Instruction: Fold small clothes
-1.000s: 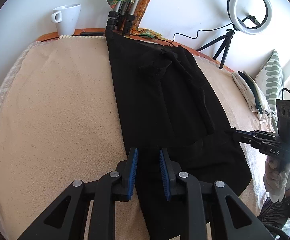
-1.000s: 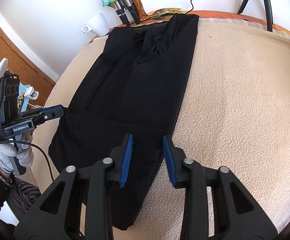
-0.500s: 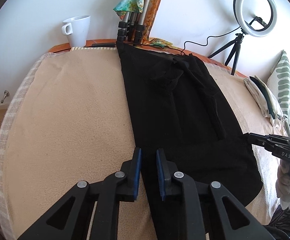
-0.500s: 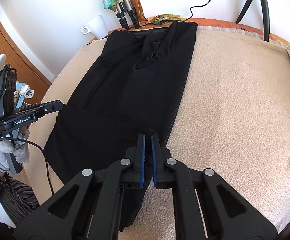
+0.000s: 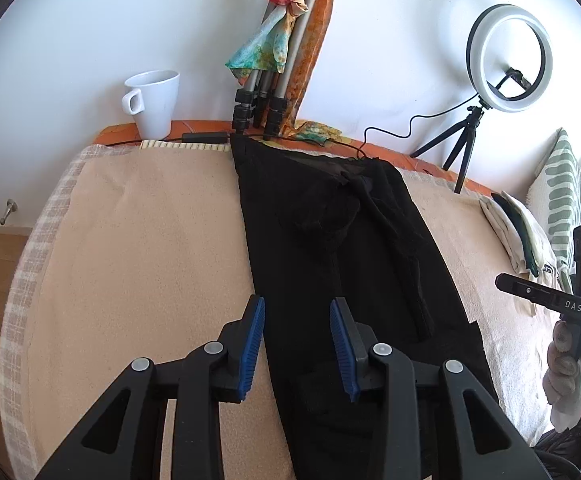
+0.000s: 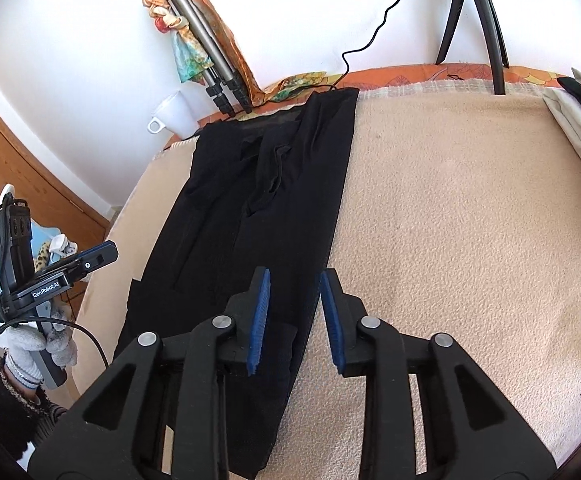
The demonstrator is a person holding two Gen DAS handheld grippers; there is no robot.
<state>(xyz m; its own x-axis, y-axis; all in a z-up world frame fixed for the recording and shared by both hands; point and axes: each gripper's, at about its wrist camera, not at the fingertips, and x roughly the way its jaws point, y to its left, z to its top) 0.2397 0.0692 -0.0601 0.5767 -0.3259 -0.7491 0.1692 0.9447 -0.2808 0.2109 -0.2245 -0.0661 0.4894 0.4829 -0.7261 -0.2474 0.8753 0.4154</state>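
Black garment (image 5: pixel 330 248), folded into a long narrow strip, lies flat on the beige blanket (image 5: pixel 138 240) covering the bed, running from the near edge to the far edge by the wall. Fabric bunches into a small wrinkle near the far end.

L gripper (image 5: pixel 296 344): jaws spread, having just been opening; blue pads either side of the strip's left edge but above it, nothing pinched. R gripper (image 6: pixel 292 316): jaws also apart, just been opening, hovering over the strip's right edge w/ no cloth between the pads. Each gripper is held in a gloved hand; the right hand (image 5: pixel 566 360) shows at the right of the left wrist view, the left hand (image 6: pixel 34 340) at the left of the right wrist view.

At the far edge: white mug (image 5: pixel 154 102), folded tripod (image 5: pixel 266 80) w/ a colourful scarf (image 5: pixel 266 44) tied on it, ring light (image 5: pixel 506 56) on its small stand w/ a cable. Striped pillow (image 5: pixel 562 200) & pale folded cloths (image 5: pixel 514 232) at the right side.
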